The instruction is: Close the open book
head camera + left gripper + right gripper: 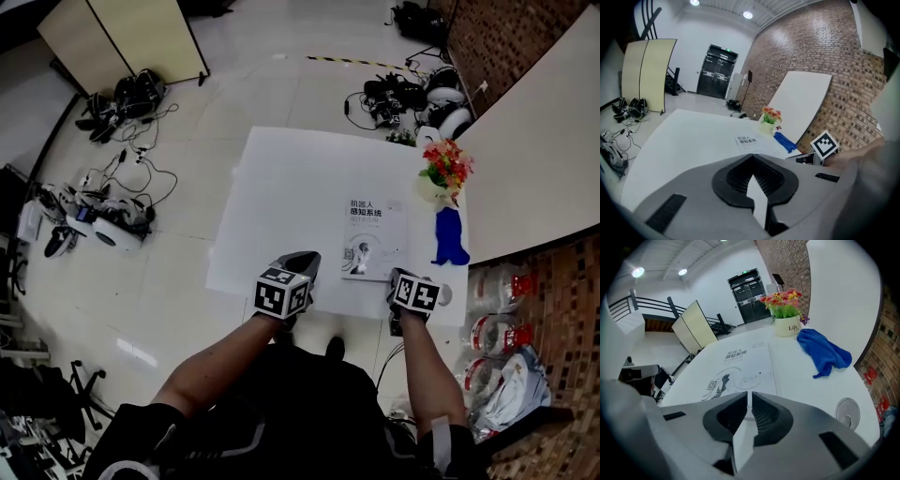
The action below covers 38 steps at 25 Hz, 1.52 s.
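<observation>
Our left gripper (752,157) hung over the table's (281,178) front edge, its 2 jaws pressed together on nothing. Our right gripper (750,394) had its jaws together too, and empty, by the same edge. The book (373,239) lay shut, cover up, near the front edge, between both grippers. A pot (441,178) and a cloth (450,236) sat along the right edge.

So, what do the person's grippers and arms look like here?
Both the left gripper and the right gripper have smooth grey shells, black ribbed pads and a cube of black-and-white square markers. The person wears a dark short-sleeved top.
</observation>
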Each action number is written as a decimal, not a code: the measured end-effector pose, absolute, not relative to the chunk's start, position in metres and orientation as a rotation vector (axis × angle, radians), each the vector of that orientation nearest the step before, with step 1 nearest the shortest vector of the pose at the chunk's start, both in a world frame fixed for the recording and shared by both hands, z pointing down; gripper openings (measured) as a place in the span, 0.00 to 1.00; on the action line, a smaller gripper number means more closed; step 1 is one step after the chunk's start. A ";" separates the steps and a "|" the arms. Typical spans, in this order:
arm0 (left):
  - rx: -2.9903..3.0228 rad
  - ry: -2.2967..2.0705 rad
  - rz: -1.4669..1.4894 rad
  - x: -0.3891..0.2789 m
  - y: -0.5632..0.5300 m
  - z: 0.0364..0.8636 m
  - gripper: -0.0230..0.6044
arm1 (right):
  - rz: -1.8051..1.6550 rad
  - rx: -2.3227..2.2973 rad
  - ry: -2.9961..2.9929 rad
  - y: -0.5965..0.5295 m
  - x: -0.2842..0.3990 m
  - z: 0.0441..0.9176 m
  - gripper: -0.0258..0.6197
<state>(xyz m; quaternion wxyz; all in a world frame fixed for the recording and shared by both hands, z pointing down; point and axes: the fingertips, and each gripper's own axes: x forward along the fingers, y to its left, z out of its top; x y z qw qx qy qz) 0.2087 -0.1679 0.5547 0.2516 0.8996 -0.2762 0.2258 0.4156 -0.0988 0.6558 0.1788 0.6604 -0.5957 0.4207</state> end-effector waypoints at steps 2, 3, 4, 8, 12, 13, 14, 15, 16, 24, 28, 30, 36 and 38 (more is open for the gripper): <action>2.442 -0.773 0.594 0.204 -0.167 0.551 0.03 | 1.174 1.855 -1.738 -0.102 0.410 0.644 0.07; 2.443 -0.786 0.579 0.202 -0.166 0.547 0.03 | 1.157 1.850 -1.774 -0.104 0.408 0.635 0.07; 2.446 -0.801 0.561 0.200 -0.165 0.543 0.03 | 1.134 1.848 -1.818 -0.105 0.405 0.625 0.07; 2.487 -0.850 0.479 0.191 -0.153 0.516 0.03 | 1.048 1.858 -2.028 -0.105 0.396 0.576 0.07; 2.585 -0.902 0.416 0.179 -0.134 0.479 0.03 | 0.912 1.851 -2.171 -0.092 0.392 0.528 0.06; 2.601 -0.927 0.402 0.174 -0.131 0.470 0.03 | 0.872 1.844 -2.205 -0.090 0.388 0.516 0.06; 2.609 -0.944 0.385 0.167 -0.127 0.463 0.03 | 0.837 1.841 -2.236 -0.087 0.383 0.504 0.06; 2.612 -0.952 0.368 0.159 -0.120 0.458 0.03 | 0.807 1.841 -2.264 -0.082 0.377 0.491 0.06; 2.615 -0.954 0.352 0.151 -0.111 0.453 0.03 | 0.784 1.847 -2.289 -0.075 0.370 0.479 0.06; 2.672 -0.919 0.262 0.070 -0.035 0.431 0.03 | 0.669 1.929 -2.318 0.005 0.289 0.421 0.06; 2.711 -0.883 0.263 0.020 0.004 0.431 0.03 | 0.602 1.930 -2.324 0.053 0.228 0.399 0.06; 2.725 -0.835 0.231 0.009 0.022 0.426 0.03 | 0.562 1.927 -2.332 0.074 0.207 0.384 0.06; 2.752 -0.798 0.169 -0.006 0.075 0.401 0.03 | 0.452 1.903 -2.390 0.136 0.171 0.347 0.06; 2.760 -0.811 0.158 -0.005 0.092 0.393 0.03 | 0.427 1.899 -2.400 0.154 0.170 0.341 0.06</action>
